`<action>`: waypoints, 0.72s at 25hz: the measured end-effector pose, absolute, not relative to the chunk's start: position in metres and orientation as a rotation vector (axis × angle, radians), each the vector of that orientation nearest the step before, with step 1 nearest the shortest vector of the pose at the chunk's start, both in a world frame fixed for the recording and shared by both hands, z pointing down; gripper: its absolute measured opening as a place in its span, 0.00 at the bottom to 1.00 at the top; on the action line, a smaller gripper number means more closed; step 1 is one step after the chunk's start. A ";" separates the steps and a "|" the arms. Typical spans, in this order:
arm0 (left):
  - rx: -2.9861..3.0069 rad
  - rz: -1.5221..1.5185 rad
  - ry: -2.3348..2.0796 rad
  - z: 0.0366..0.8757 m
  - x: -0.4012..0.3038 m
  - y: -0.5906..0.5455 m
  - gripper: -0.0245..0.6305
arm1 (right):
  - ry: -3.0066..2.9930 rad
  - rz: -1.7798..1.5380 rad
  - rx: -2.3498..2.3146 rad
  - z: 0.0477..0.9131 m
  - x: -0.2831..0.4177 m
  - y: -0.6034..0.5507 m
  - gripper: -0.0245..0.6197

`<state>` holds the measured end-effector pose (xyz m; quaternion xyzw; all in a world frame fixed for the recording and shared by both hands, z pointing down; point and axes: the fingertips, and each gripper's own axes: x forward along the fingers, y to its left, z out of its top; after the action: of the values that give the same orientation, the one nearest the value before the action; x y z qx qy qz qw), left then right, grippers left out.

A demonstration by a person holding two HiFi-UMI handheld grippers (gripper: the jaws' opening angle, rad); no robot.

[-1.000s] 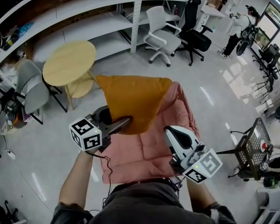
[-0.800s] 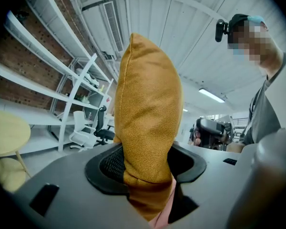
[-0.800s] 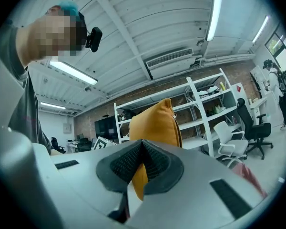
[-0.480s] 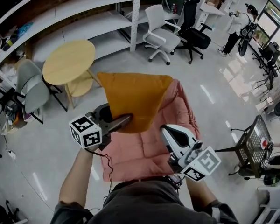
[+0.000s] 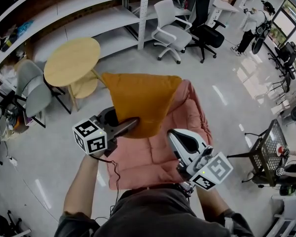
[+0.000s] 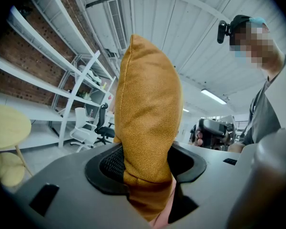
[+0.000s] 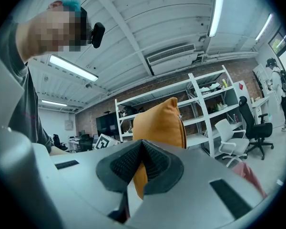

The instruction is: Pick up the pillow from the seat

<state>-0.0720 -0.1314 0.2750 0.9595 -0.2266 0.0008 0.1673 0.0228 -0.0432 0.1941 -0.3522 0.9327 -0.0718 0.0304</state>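
Note:
An orange pillow (image 5: 140, 100) hangs in the air above a pink cushioned seat (image 5: 153, 154). My left gripper (image 5: 130, 125) is shut on the pillow's lower corner; in the left gripper view the pillow (image 6: 148, 118) stands upright between the pads, with the left gripper (image 6: 145, 163) pinching its bottom edge. My right gripper (image 5: 180, 138) hovers over the seat to the right of the pillow, apart from it. In the right gripper view the right gripper (image 7: 142, 149) has its pads meeting at the tip, and the pillow (image 7: 157, 123) shows behind them.
A round wooden table (image 5: 71, 60) and a grey chair (image 5: 29, 90) stand to the left. A white office chair (image 5: 170, 33) and a black one (image 5: 207, 36) are beyond the seat, by white shelving (image 5: 89, 14). A black wire cart (image 5: 266, 154) is at the right.
The left gripper keeps its hold on the raised pillow. The right gripper has drifted a little left and up over the seat.

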 end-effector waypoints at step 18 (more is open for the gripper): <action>2.726 0.028 -0.635 0.285 -0.060 -0.137 0.42 | 2.882 -0.254 -1.090 0.203 0.031 -0.050 0.05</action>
<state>-0.0603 -0.1374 0.2849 0.9596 -0.2236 0.0097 0.1703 0.0309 -0.0496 0.2032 -0.3523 0.9319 -0.0822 0.0251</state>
